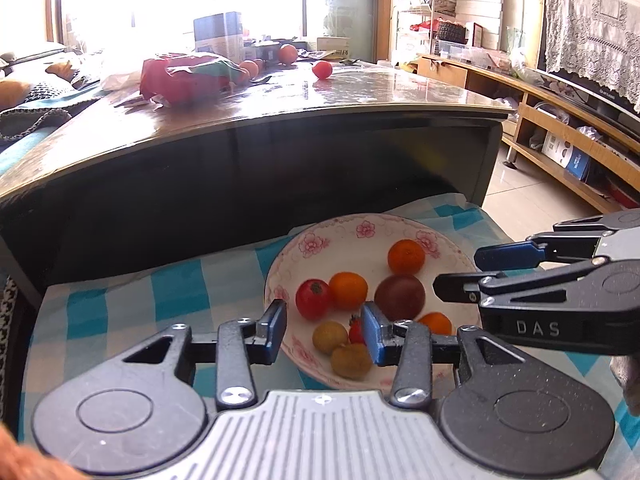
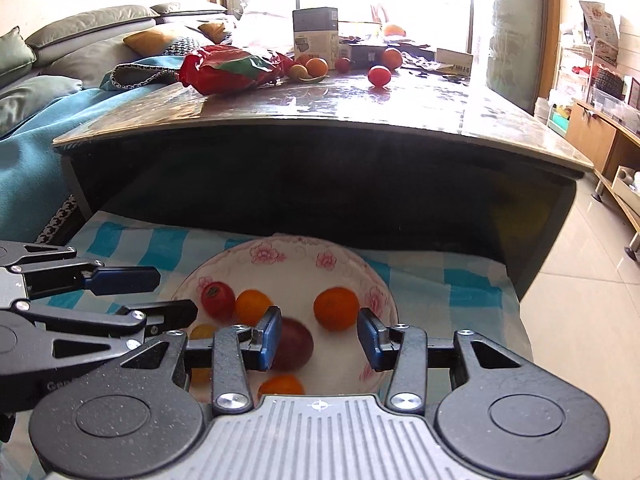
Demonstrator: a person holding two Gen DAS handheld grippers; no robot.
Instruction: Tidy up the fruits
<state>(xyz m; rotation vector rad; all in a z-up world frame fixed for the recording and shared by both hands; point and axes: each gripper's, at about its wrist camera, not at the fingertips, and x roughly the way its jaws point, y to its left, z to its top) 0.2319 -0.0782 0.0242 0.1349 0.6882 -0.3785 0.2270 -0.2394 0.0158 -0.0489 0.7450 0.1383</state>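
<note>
A white floral plate [image 1: 344,232] [image 2: 288,256] sits on a blue checked cloth [image 1: 160,288]. It holds several fruits: a red tomato [image 1: 313,298] [image 2: 217,298], oranges [image 1: 406,256] [image 2: 335,307], a dark purple fruit [image 1: 400,296] [image 2: 294,344], yellow-green fruits [image 1: 329,336] and a small strawberry [image 1: 355,330]. My left gripper [image 1: 326,330] is open and empty over the plate's near left edge. My right gripper [image 2: 320,336] is open and empty over the plate; it shows at the right in the left wrist view [image 1: 460,272].
A dark glossy table [image 1: 280,100] [image 2: 360,112] stands behind the cloth. On it lie a red bag [image 1: 180,76] [image 2: 228,66], a tomato [image 1: 322,69] [image 2: 379,75], more fruits [image 2: 316,67] and boxes [image 2: 314,34]. A sofa [image 2: 60,60] is left, wooden shelves [image 1: 560,120] right.
</note>
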